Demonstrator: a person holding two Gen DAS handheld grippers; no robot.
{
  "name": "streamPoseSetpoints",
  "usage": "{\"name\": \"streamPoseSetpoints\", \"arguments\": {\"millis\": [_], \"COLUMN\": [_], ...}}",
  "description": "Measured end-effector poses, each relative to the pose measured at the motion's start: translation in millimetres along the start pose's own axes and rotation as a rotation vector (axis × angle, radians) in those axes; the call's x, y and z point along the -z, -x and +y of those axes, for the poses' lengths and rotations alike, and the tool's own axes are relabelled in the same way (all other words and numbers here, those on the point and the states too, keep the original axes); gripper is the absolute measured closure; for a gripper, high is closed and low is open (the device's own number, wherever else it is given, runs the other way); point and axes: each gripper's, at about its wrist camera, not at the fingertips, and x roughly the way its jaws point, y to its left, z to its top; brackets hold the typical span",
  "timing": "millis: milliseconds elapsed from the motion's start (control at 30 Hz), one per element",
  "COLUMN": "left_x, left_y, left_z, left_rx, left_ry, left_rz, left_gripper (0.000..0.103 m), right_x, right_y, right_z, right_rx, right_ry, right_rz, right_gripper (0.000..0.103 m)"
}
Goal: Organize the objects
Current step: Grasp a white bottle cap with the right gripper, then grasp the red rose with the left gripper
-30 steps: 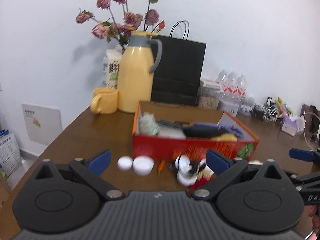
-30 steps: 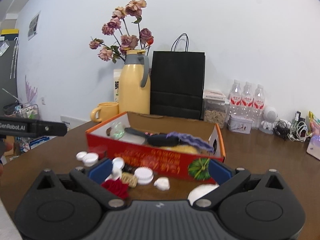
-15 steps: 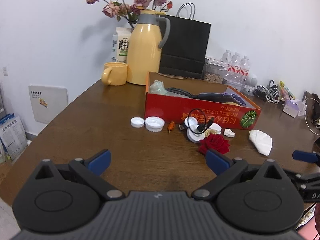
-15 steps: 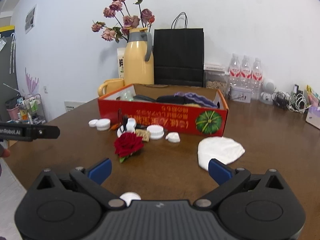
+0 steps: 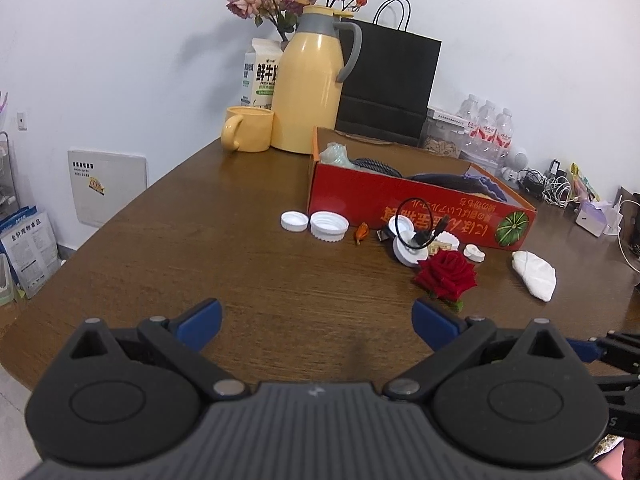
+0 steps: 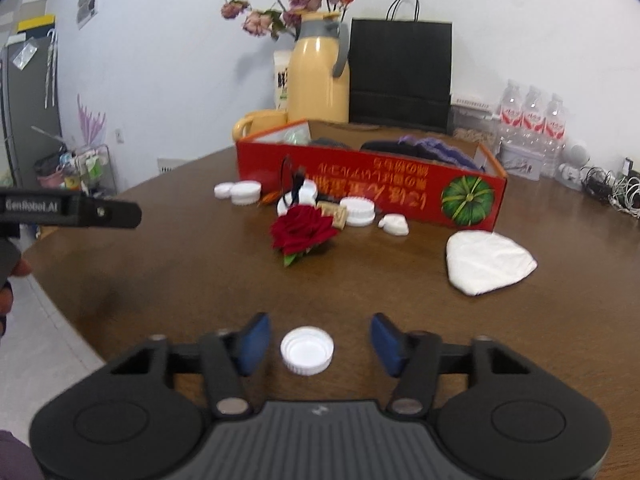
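Note:
A red cardboard box (image 5: 420, 208) holding dark items stands mid-table. In front of it lie two white caps (image 5: 312, 224), a black cable on a white disc (image 5: 412, 240), a red rose (image 5: 448, 272) and a folded white cloth (image 5: 534, 274). My left gripper (image 5: 316, 320) hovers open over bare wood, short of the rose, with nothing between its fingers. In the right wrist view, a lone white cap (image 6: 307, 350) lies on the table between the blue pads of my right gripper (image 6: 320, 340). Its jaws are closing, with gaps still on both sides of the cap.
A yellow thermos (image 5: 316, 88), yellow mug (image 5: 248, 128), milk carton (image 5: 260, 74), black paper bag (image 5: 388, 80) and water bottles (image 5: 488, 128) line the back. Tangled cables (image 5: 552, 188) sit far right. The table's rounded edge (image 6: 76, 320) curves close on the left.
Both grippers have pulled back from the box and sunk toward the table. The right jaws have narrowed around a white cap that came into view between them. The left jaws stay wide.

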Motion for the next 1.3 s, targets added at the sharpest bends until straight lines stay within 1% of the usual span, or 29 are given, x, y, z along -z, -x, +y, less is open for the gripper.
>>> {"name": "streamPoseSetpoints", "arguments": {"millis": [33, 100, 133, 167, 433, 700, 900, 1033, 1133, 1233, 1300], "left_x": [0.3, 1.2, 1.9, 2.4, 0.5, -12.2, -21.7, -25.1, -26.0, -24.6, -22.9], "left_y": [-1.3, -3.4, -4.7, -6.1, -20.5, -46.8, -78.1, -98.9, -111.9, -118.9, -120.9], "left_z": [0.2, 0.2, 0.1, 0.1, -11.6, -44.6, -74.2, -90.8, -103.2, -112.5, -117.3], "left_rx": [0.002, 0.003, 0.003, 0.005, 0.023, 0.071, 0.091, 0.081, 0.060, 0.038, 0.026], "left_ry": [0.001, 0.001, 0.002, 0.002, -0.024, -0.077, -0.099, -0.107, -0.117, -0.128, -0.138], "left_rz": [0.003, 0.009, 0.013, 0.017, 0.040, 0.053, 0.073, 0.079, 0.074, 0.053, 0.038], "left_gripper": [0.000, 0.000, 0.000, 0.000, 0.000, 0.000, 0.000, 0.000, 0.000, 0.000, 0.003], "right_x": [1.4, 3.6, 4.4, 4.7, 0.6, -18.4, -38.2, -50.8, -58.4, -59.1, -56.0], "right_y": [-1.8, -4.6, -5.7, -5.6, -9.4, -16.9, -27.7, -40.5, -53.1, -63.1, -67.1], "right_z": [0.3, 1.1, 1.5, 1.0, -6.7, -29.7, -51.3, -66.8, -79.4, -87.1, -87.2], "right_rx": [-0.003, -0.014, -0.022, -0.033, -0.042, 0.002, 0.042, 0.081, 0.099, 0.095, 0.095], "right_ry": [0.001, 0.004, 0.007, 0.006, -0.006, -0.013, -0.015, -0.022, -0.035, -0.058, -0.049], "right_rz": [0.007, 0.020, 0.025, 0.022, 0.004, -0.055, -0.105, -0.136, -0.151, -0.154, -0.150], "right_gripper": [0.060, 0.065, 0.072, 0.075, 0.076, 0.076, 0.076, 0.076, 0.076, 0.076, 0.075]}}
